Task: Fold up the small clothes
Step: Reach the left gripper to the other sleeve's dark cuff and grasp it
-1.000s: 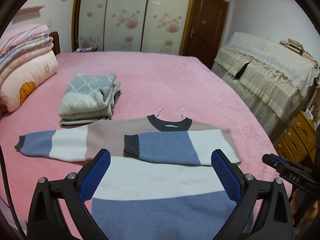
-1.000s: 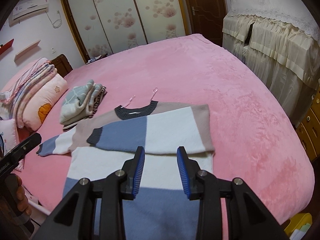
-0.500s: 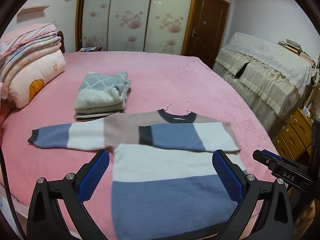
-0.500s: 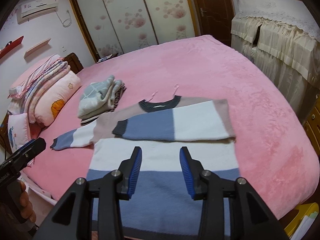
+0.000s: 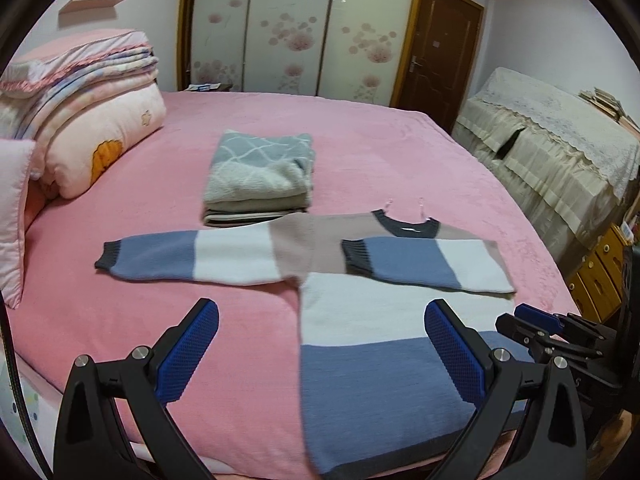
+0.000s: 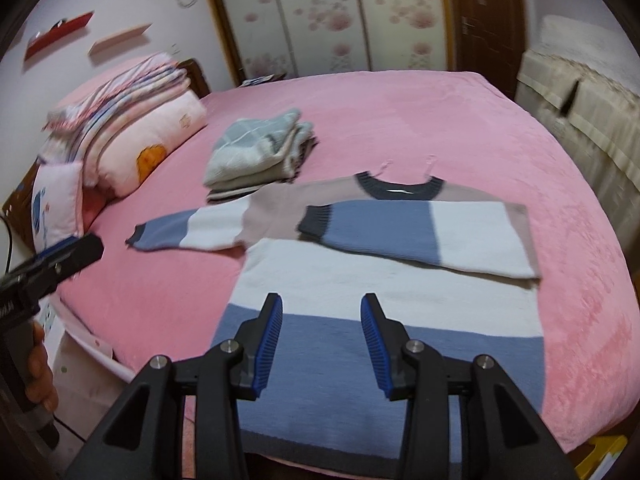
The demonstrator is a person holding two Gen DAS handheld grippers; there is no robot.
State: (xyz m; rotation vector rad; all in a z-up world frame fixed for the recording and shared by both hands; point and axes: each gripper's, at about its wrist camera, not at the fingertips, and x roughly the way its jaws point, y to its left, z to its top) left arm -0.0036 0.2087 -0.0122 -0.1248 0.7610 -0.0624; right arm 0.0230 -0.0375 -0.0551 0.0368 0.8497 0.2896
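A striped knit sweater (image 5: 380, 320) in blue, white and beige with a dark collar lies flat on the pink bed (image 5: 140, 320). One sleeve (image 5: 420, 264) is folded across the chest. The other sleeve (image 5: 188, 256) stretches out to the left. My left gripper (image 5: 320, 312) hovers open over the bed's near edge, left of the sweater's body, with nothing between its fingers. My right gripper (image 6: 322, 302) is open above the sweater's (image 6: 360, 272) lower blue band and holds nothing. Each gripper shows at the edge of the other's view, the right gripper (image 5: 536, 320) and the left gripper (image 6: 72, 252).
A stack of folded grey clothes (image 5: 260, 176) sits just beyond the outstretched sleeve. Pillows and folded quilts (image 5: 80, 112) are piled at the bed's left. Cloth-covered furniture (image 5: 560, 140) and wooden drawers (image 5: 596, 272) stand on the right. A hand (image 6: 36, 376) grips the left tool's handle.
Both grippers have drawn back and to the left, so the sweater sits further right and whole in view. The right jaws have widened a little. The sweater has not moved.
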